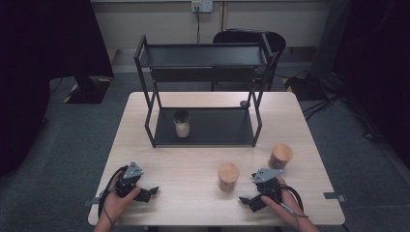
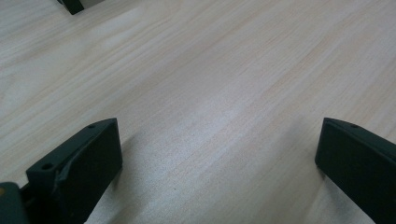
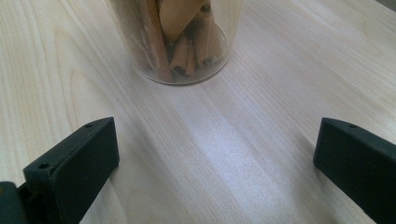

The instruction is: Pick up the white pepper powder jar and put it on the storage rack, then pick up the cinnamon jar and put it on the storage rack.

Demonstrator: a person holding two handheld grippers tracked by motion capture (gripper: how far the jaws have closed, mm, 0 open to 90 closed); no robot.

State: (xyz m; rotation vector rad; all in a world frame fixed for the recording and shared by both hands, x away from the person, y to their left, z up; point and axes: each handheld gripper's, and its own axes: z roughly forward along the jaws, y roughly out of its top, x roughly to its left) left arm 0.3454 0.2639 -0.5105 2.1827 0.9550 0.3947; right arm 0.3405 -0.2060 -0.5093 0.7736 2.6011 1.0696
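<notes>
Two clear jars with wooden lids stand on the light wooden table point(image 1: 193, 203): one near the front middle point(image 1: 228, 176), the other further right point(image 1: 280, 155). A third jar point(image 1: 182, 123) with a dark lid and pale contents sits on the lower shelf of a black rack point(image 1: 203, 54). My left gripper point(image 1: 151, 193) rests at the front left, open, with bare wood between its jaws point(image 2: 219, 163). My right gripper point(image 1: 247, 202) lies at the front right, also open point(image 3: 215, 163). In the right gripper view a glass jar of brown sticks point(image 3: 180, 37) stands just ahead of the jaws, not touching them.
The two-tier rack fills the table's far middle; one of its feet point(image 2: 72, 5) shows at the left gripper view's top left. A small dark round object point(image 1: 244, 103) lies by the rack's back right leg. A chair point(image 1: 270, 41) stands behind the table.
</notes>
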